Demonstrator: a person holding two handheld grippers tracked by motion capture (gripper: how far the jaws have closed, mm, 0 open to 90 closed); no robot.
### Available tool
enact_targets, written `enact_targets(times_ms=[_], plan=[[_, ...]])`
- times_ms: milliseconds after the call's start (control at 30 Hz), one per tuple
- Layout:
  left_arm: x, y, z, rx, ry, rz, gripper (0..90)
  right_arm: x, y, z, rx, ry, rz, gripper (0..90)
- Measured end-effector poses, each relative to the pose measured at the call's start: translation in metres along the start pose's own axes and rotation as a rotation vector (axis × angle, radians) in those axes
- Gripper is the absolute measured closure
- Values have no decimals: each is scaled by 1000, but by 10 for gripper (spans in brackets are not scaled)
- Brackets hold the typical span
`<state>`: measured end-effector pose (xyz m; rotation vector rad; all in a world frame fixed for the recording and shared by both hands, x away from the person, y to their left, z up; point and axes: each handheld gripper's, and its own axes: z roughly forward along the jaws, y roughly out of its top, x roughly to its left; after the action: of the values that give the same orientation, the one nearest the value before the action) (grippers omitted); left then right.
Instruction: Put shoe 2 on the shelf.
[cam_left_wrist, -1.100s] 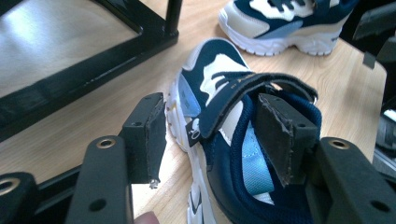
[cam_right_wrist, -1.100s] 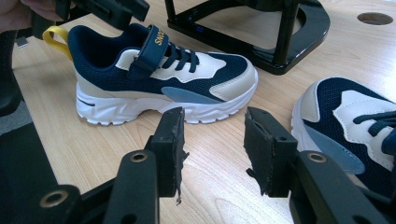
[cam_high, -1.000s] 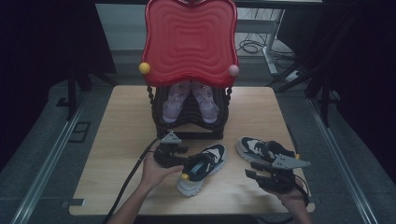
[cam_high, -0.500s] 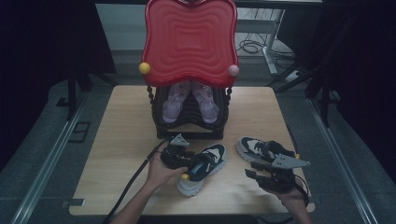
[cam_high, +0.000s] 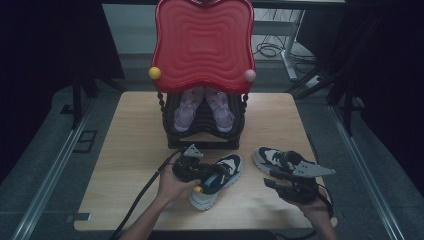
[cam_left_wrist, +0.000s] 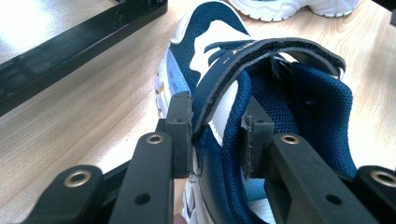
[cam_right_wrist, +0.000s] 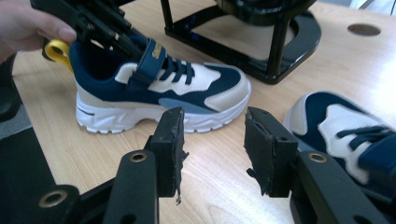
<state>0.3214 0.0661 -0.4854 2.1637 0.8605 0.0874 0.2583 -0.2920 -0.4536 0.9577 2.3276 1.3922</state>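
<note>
Because its jaws have just been closing, the left gripper (cam_high: 200, 172) now pinches the side wall of the navy-and-white mesh sneaker with the yellow heel loop (cam_high: 216, 180) — one pad outside, one inside the collar by the strap (cam_left_wrist: 261, 51) — a hold suited, I judge, to lifting it off the pale wooden table (cam_high: 130, 150) toward the black shoe rack under the red wavy panel (cam_high: 202, 127). The right gripper (cam_right_wrist: 212, 140) hangs with jaws apart and empty, just beside the matching sneaker (cam_high: 275, 157) — probably waiting its turn.

Lab-like recording room, dark curtains (cam_high: 45, 60), cables on floor (cam_high: 270, 49)
</note>
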Motion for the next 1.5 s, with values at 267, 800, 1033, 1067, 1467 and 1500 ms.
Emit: enact_targets(times_ms=[267, 800, 1033, 1067, 1467, 1500], plan=[[0, -1, 0, -4, -5, -12, 703, -14, 19, -17, 7, -28, 3, 578], [2, -2, 0, -11, -14, -24, 699, -88, 42, -35, 108, -125, -11, 548], [2, -2, 0, -15, -18, -31, 698, -115, 33, -27, 166, -134, 24, 540], [2, -2, 0, -15, -17, -31, 698, -117, 32, -25, 173, -135, 28, 539], [2, -2, 0, -12, -17, -31, 699, -135, 20, -18, 235, -143, 45, 537], [2, -2, 0, -12, -17, -31, 699, -136, 20, -17, 242, -141, 44, 537]])
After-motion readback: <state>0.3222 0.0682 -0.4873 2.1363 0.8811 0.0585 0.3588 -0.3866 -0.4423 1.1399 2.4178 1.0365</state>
